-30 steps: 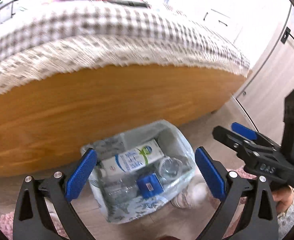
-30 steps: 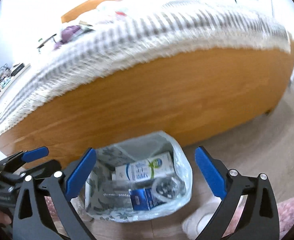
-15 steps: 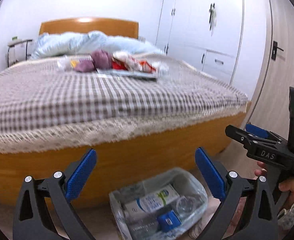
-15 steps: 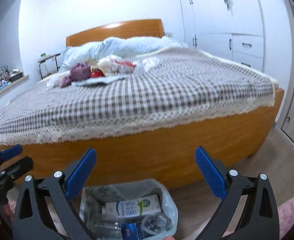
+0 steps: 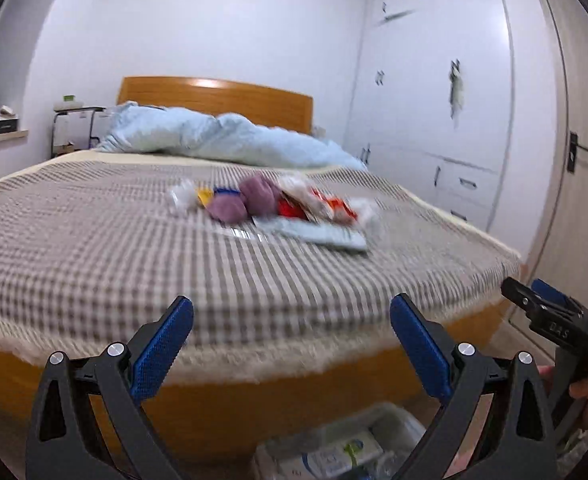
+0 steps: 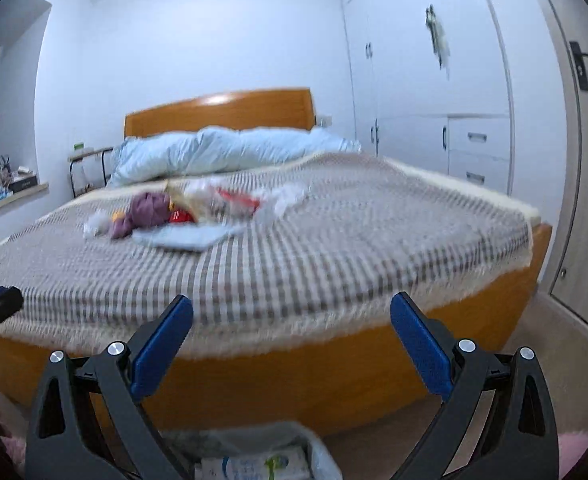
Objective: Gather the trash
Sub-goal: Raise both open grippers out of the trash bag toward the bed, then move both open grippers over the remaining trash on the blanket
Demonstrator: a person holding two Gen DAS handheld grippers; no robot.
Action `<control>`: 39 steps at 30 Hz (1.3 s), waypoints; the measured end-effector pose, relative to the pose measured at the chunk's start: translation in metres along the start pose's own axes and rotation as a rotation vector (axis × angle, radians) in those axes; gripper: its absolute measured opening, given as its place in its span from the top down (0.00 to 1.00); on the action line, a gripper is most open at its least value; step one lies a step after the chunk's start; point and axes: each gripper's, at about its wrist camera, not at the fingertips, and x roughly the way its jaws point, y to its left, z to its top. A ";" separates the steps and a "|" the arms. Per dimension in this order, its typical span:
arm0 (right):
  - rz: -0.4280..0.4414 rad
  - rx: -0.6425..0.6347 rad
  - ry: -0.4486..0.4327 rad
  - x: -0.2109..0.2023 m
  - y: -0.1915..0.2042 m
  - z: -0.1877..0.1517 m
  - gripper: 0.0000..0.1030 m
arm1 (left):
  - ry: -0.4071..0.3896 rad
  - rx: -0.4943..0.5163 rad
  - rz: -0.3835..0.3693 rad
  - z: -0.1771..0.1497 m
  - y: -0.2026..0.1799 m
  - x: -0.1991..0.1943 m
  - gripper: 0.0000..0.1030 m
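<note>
A pile of trash (image 5: pixel 270 208) lies on the checked bedspread: purple crumpled lumps, red and orange wrappers, a white flat packet and clear plastic. The same trash pile (image 6: pixel 182 212) shows in the right wrist view, blurred. My left gripper (image 5: pixel 292 344) is open and empty, well short of the pile, over the bed's foot. My right gripper (image 6: pixel 292 344) is open and empty too. Below both, on the floor, a plastic-lined trash bin (image 5: pixel 333 452) holds a milk carton (image 6: pixel 254 466). The right gripper's body (image 5: pixel 553 324) shows at the left wrist view's right edge.
A wooden bed frame (image 5: pixel 254 404) stands right in front. A light blue duvet (image 5: pixel 222 140) lies by the headboard. White wardrobes (image 5: pixel 433 112) and a door (image 5: pixel 573 152) line the right wall. A shelf with clutter (image 6: pixel 2 192) runs along the left wall.
Both grippers have tilted up from the bin on the floor to the bed top. The trash pile on the bedspread has come into view; the bin has dropped to the bottom edge.
</note>
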 end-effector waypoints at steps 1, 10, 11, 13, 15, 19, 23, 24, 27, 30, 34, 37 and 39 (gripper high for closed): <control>-0.001 0.001 -0.015 0.002 -0.001 0.005 0.08 | -0.012 -0.012 0.002 0.006 0.002 0.001 0.07; -0.006 -0.082 -0.113 0.038 0.012 0.049 0.08 | -0.098 0.023 0.015 0.048 0.005 0.011 0.07; -0.009 -0.097 -0.126 0.043 0.015 0.053 0.08 | -0.103 0.019 0.013 0.053 0.006 0.013 0.07; -0.004 -0.120 -0.153 0.054 0.024 0.063 0.08 | -0.117 0.021 0.012 0.065 0.005 0.020 0.07; 0.002 -0.129 -0.163 0.065 0.030 0.070 0.08 | -0.136 0.047 0.017 0.077 0.003 0.029 0.07; 0.020 -0.095 -0.195 0.087 0.042 0.087 0.08 | -0.178 0.061 0.020 0.095 0.002 0.047 0.07; -0.016 -0.063 -0.190 0.109 0.046 0.098 0.08 | -0.189 0.060 -0.001 0.108 0.004 0.070 0.07; -0.021 -0.047 -0.181 0.113 0.044 0.097 0.08 | -0.191 0.052 -0.002 0.108 0.006 0.075 0.07; -0.047 -0.002 -0.142 0.126 0.039 0.088 0.08 | -0.176 0.004 -0.009 0.105 0.016 0.089 0.07; -0.076 -0.006 -0.109 0.138 0.042 0.082 0.08 | -0.142 0.005 0.006 0.099 0.020 0.103 0.07; -0.057 0.015 -0.067 0.147 0.049 0.080 0.08 | -0.106 0.002 -0.002 0.095 0.020 0.116 0.07; -0.056 0.014 -0.061 0.148 0.055 0.078 0.08 | -0.092 0.017 0.013 0.092 0.019 0.120 0.07; -0.049 0.004 -0.058 0.149 0.060 0.076 0.08 | -0.083 0.018 0.020 0.089 0.021 0.120 0.07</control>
